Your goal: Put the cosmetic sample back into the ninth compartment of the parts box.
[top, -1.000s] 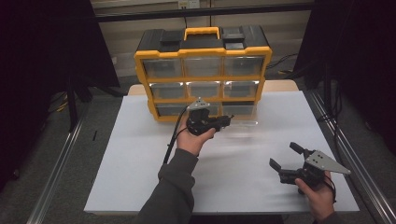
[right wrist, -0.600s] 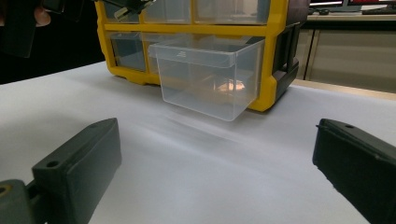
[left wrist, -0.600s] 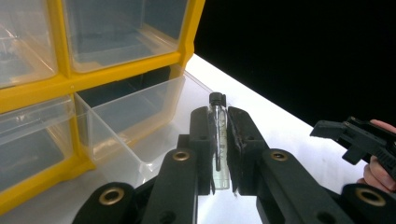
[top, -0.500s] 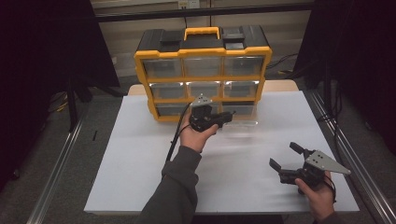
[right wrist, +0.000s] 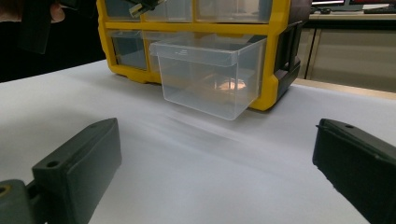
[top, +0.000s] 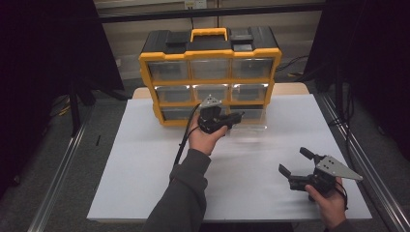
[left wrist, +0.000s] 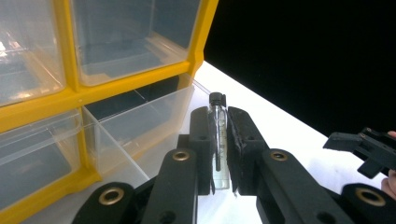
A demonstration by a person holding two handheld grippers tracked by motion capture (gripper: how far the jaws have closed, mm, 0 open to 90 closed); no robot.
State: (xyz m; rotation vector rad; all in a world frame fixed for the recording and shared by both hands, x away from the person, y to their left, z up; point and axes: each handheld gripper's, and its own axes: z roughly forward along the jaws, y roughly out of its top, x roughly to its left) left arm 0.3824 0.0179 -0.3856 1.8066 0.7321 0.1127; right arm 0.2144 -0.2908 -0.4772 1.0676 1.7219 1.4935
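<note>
Glass vial [left wrist: 218,140] sits clamped upright in the left gripper [left wrist: 219,144], clear from that gripper's own camera. From above it's lost behind the hand, while the right gripper [top: 296,163] rests with jaws wide apart, facing the pulled-out drawer [right wrist: 210,74].

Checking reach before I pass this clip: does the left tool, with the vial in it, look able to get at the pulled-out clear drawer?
Probably yes. The left tool holds the vial right beside the open drawer, whose top is uncovered. The right tool waits well apart, jaws open.

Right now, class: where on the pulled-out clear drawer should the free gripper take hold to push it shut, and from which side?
Judging by its pose, grip the clear drawer at its front rim with the open right gripper, coming from the table side; that wall juts out from the organizer.
</note>
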